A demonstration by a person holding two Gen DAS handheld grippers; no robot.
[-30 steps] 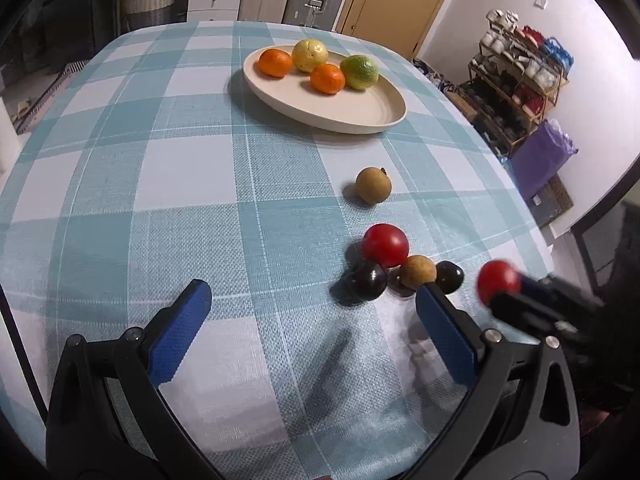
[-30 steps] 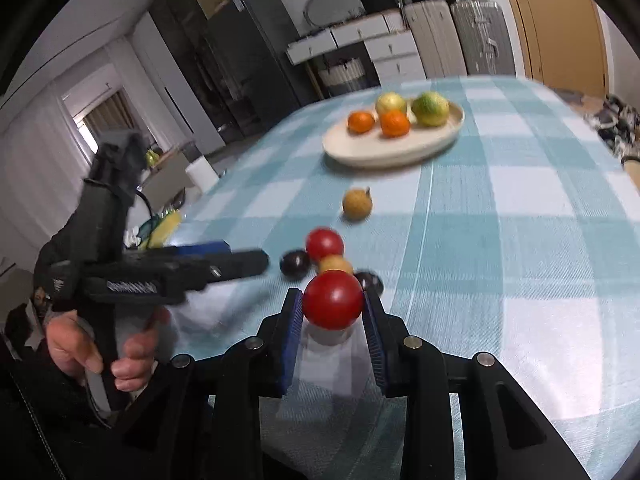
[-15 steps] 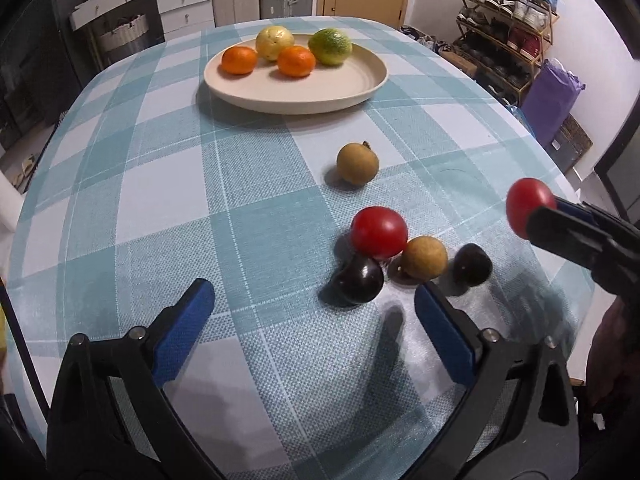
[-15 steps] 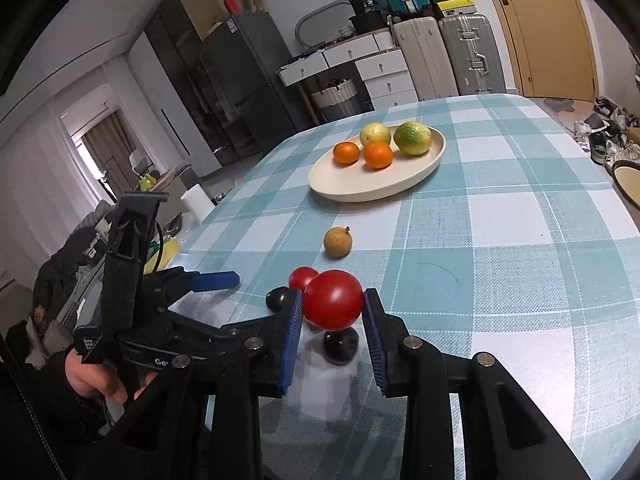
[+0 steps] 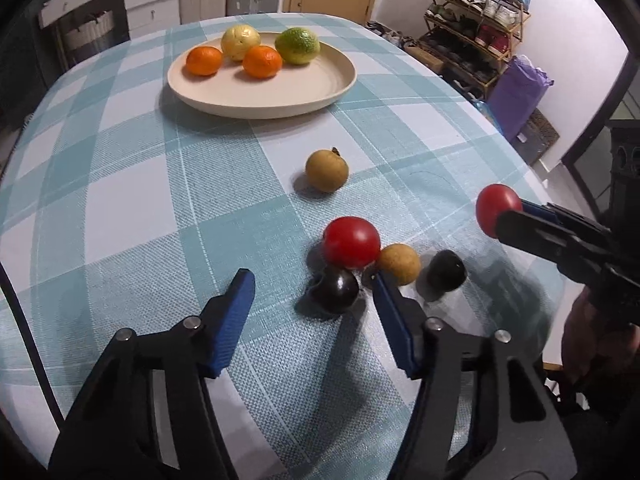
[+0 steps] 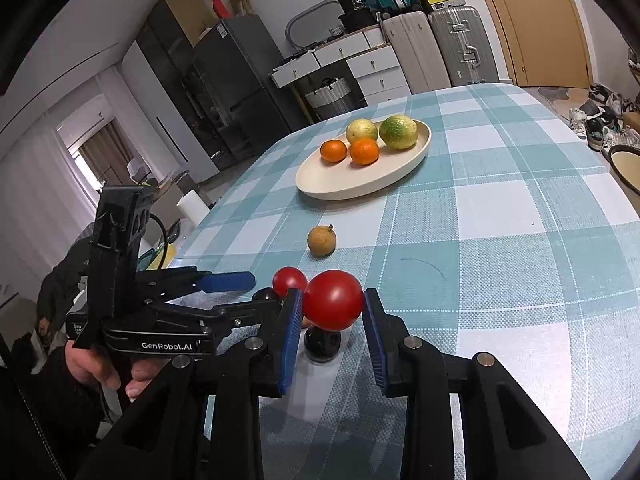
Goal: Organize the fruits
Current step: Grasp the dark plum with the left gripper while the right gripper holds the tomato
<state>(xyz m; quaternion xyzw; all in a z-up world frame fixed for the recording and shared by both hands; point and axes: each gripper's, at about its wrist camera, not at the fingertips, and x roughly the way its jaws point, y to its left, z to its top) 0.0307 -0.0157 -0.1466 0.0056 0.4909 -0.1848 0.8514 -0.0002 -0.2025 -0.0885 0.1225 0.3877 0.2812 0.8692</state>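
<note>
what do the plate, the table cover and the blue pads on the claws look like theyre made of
Plate: probably ceramic or melamine; cream, smooth, matte, with only a soft sheen on the rim.
Table cover: woven fabric, teal and white checks; the weave grain shows up close.
Blue pads on the right claw: likely rubber or soft plastic; matte with fine ridges, pressing on the red tomato.

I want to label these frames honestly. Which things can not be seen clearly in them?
- Brown fruit, left wrist view: lower left hidden by that gripper's finger.
- Dark fruit, right wrist view: top covered by the held tomato.
- Bowl, right wrist view: cut off by the lens edge.
- Shoes on the rack, left wrist view: too small.
</note>
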